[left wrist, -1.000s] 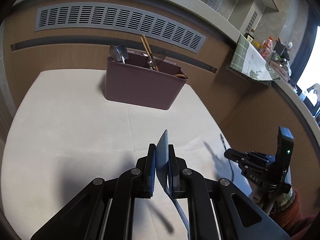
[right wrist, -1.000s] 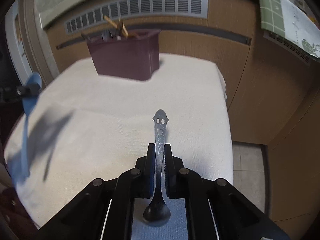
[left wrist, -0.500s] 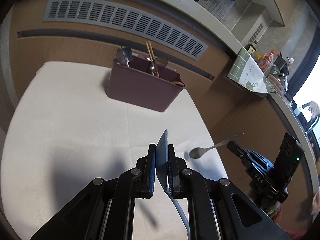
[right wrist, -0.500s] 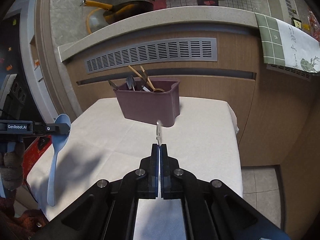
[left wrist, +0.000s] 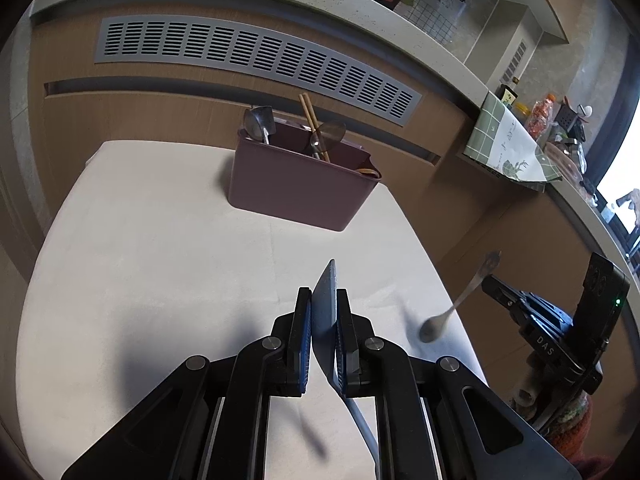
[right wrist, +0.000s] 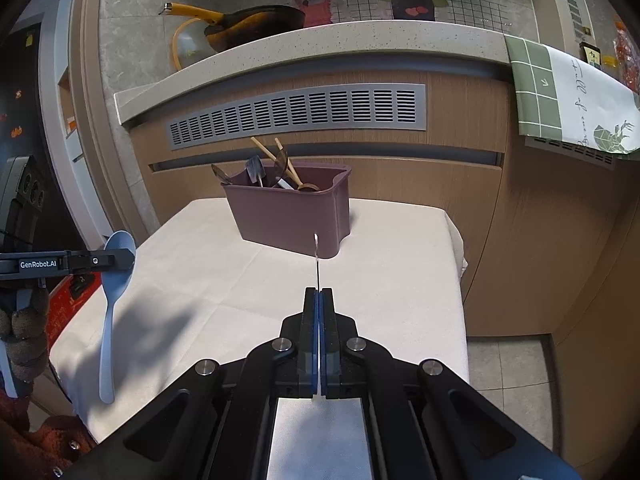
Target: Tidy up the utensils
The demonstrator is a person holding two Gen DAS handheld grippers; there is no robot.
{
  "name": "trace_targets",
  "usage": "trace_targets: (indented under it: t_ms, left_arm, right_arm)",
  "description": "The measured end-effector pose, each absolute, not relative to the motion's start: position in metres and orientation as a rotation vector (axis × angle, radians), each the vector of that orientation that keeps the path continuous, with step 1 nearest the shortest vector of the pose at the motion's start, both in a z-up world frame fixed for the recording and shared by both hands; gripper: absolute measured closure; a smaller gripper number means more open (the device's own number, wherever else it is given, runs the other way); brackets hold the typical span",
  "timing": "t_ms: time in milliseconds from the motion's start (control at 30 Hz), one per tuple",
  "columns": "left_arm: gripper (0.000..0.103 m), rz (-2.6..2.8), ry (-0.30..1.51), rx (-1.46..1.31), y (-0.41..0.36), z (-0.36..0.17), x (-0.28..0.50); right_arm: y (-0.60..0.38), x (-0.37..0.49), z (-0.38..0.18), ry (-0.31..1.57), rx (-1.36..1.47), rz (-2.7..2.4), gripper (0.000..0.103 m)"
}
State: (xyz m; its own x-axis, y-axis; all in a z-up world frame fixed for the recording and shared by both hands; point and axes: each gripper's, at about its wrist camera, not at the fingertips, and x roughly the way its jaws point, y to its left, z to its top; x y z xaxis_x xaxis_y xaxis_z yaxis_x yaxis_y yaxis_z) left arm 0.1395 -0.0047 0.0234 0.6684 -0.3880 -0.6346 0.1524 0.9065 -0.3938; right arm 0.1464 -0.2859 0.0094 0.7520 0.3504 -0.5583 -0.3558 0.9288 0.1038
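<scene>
My left gripper (left wrist: pixel 323 304) is shut on the bowl of a light blue plastic spoon (left wrist: pixel 326 300); its handle hangs down, as the right wrist view shows (right wrist: pixel 114 276). My right gripper (right wrist: pixel 319 300) is shut on a metal spoon (right wrist: pixel 316 258), seen edge-on; in the left wrist view the spoon (left wrist: pixel 460 300) hangs bowl down from that gripper (left wrist: pixel 490 282) over the table's right edge. A maroon utensil caddy (left wrist: pixel 296 188) stands at the table's far side, also in the right wrist view (right wrist: pixel 292 212), holding metal spoons and wooden chopsticks (left wrist: pixel 314 124).
The table has a white cloth (left wrist: pixel 160 248) and stands against a wooden counter front with a grey vent grille (left wrist: pixel 256 52). A green and white towel (right wrist: pixel 560 92) hangs from the counter at right. A pan (right wrist: pixel 248 24) sits on the counter. Tiled floor (right wrist: pixel 508 364) lies right of the table.
Both grippers have risen and tilted up, so the caddy sits lower in view. The metal spoon has turned from flat-on to edge-on, and now hangs bowl down beside the table's right edge.
</scene>
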Motion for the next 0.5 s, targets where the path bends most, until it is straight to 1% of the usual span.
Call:
trace_targets:
  t_ms: [233,333,367,433,467,500]
  left_arm:
    - [0.092,-0.299,0.766,-0.341,0.003,0.025,0.135]
    - [0.092,-0.298,0.761,-0.345,0.006,0.024,0.132]
    - [0.092,-0.295,0.759,-0.345,0.006,0.024,0.132]
    - [0.092,-0.284,0.755,-0.339,0.007,0.022,0.131]
    - [0.092,-0.28,0.757,-0.338,0.007,0.02,0.131]
    - [0.092,-0.28,0.765,-0.342,0.007,0.017,0.133]
  right_arm:
    - [-0.285,0.145,0.017,0.602,-0.031,0.372,0.103]
    - [-0.292,0.153,0.011,0.658,-0.021,0.344,0.102]
    - [-0.297,0.157,0.004,0.693,-0.01,0.335,0.1]
    - [-0.308,0.16,-0.01,0.738,0.015,0.315,0.092]
    - [-0.313,0.161,-0.021,0.775,0.028,0.312,0.083]
    - [-0.316,0.162,-0.032,0.81,0.04,0.309,0.079]
